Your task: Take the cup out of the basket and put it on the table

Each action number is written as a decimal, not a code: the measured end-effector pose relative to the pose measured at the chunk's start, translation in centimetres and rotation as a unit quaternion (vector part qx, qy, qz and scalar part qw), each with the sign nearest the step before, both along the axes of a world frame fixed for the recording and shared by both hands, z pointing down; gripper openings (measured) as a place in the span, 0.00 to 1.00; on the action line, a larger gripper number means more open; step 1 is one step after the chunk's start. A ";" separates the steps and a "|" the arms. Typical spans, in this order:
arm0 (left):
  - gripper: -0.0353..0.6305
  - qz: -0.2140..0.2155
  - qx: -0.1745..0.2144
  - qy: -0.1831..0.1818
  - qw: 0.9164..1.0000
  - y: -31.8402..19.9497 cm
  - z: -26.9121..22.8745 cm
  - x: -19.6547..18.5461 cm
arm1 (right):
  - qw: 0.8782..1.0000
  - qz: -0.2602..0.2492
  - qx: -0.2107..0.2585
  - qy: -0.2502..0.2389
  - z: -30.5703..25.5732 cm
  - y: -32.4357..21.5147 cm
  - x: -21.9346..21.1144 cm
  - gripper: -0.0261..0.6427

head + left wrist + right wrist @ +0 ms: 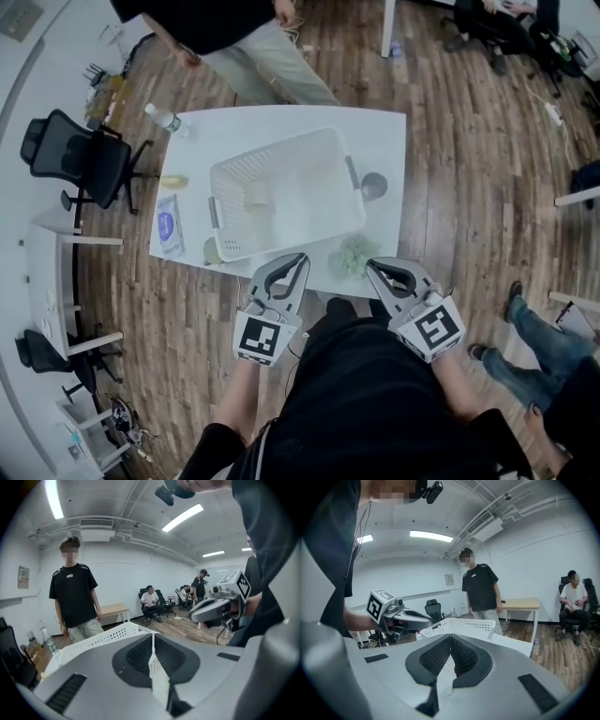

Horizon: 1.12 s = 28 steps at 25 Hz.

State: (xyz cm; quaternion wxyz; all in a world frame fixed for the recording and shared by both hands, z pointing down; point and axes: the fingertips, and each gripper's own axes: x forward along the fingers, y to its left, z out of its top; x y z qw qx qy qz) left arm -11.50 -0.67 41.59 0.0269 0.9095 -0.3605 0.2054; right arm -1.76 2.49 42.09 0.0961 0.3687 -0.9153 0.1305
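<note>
Left claw [298, 259] clenched, empty; right claw [371, 265] likewise clenched, empty. Both hover near tabletop [380, 141] edge, short of white basket [281, 150].

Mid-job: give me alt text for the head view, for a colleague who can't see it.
A white perforated basket sits on a white table with a pale object, probably the cup, inside. Both shut and empty, the left gripper and right gripper hover at its near edge. A person stands opposite.

Clear water bottle [163, 117], black office chair [80, 155], blue-printed packet [168, 226], fuzzy green clump [355, 253]
</note>
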 end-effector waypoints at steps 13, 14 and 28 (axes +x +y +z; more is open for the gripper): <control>0.34 0.070 0.006 -0.342 0.937 -13.0 5.1 -6.6 | 0.997 0.077 -0.020 -0.005 0.5 0.3 5.3 0.08; 0.37 0.080 -0.005 -0.372 0.925 -13.5 6.6 -7.0 | 0.997 0.080 -0.021 -0.004 0.5 0.3 5.8 0.08; 0.41 0.191 -0.107 -0.671 0.709 -16.7 24.9 -12.3 | 0.993 0.113 -0.045 -0.005 2.9 -0.5 10.1 0.08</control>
